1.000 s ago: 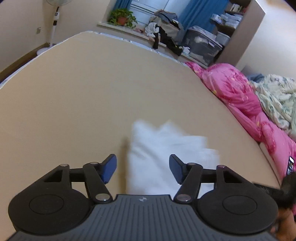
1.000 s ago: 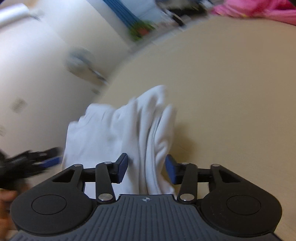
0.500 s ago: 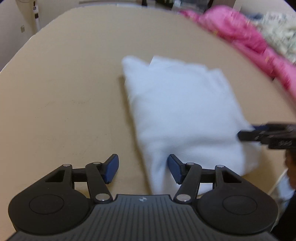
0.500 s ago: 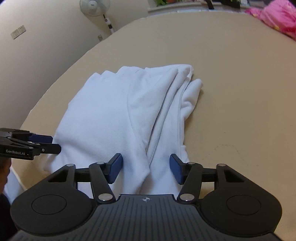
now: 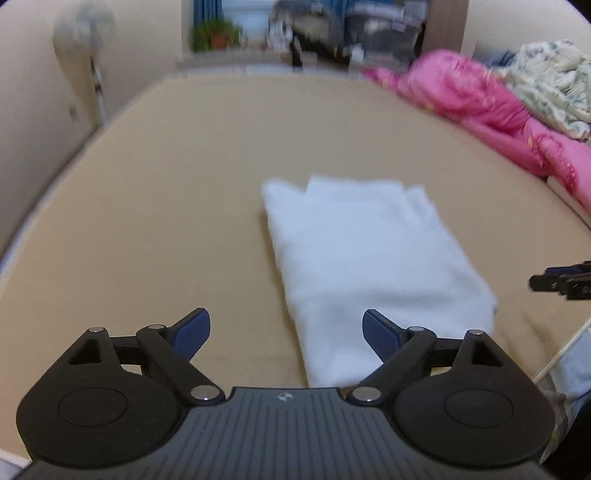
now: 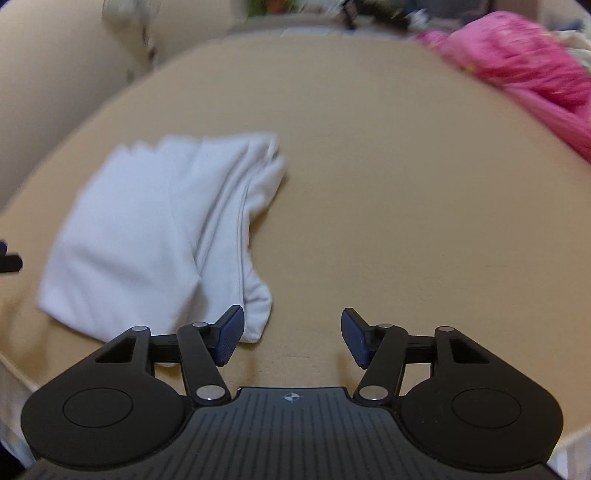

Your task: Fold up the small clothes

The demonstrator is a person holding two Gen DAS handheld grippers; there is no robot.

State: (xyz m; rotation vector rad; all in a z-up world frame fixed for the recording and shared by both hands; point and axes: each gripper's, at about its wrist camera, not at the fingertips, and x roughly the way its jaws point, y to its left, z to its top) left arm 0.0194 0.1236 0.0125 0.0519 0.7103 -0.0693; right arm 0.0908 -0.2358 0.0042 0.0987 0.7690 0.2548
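A folded white garment [image 5: 365, 258] lies flat on the tan bed surface [image 5: 166, 229]. It also shows in the right wrist view [image 6: 159, 236], left of centre, with its layered edges on the right side. My left gripper [image 5: 286, 330] is open and empty, held just short of the garment's near edge. My right gripper [image 6: 291, 338] is open and empty, to the right of the garment's near corner. The right gripper's tip [image 5: 561, 282] shows at the right edge of the left wrist view.
A pink quilt [image 5: 491, 110] and a floral blanket [image 5: 550, 85] are piled along the bed's right side. A standing fan [image 5: 83, 48] is by the left wall. A window ledge with a plant [image 5: 216, 35] and clutter lies beyond the bed.
Both grippers have drawn back from the garment and opened wider. The right gripper has shifted right, off the cloth. The garment lies still where it was laid.
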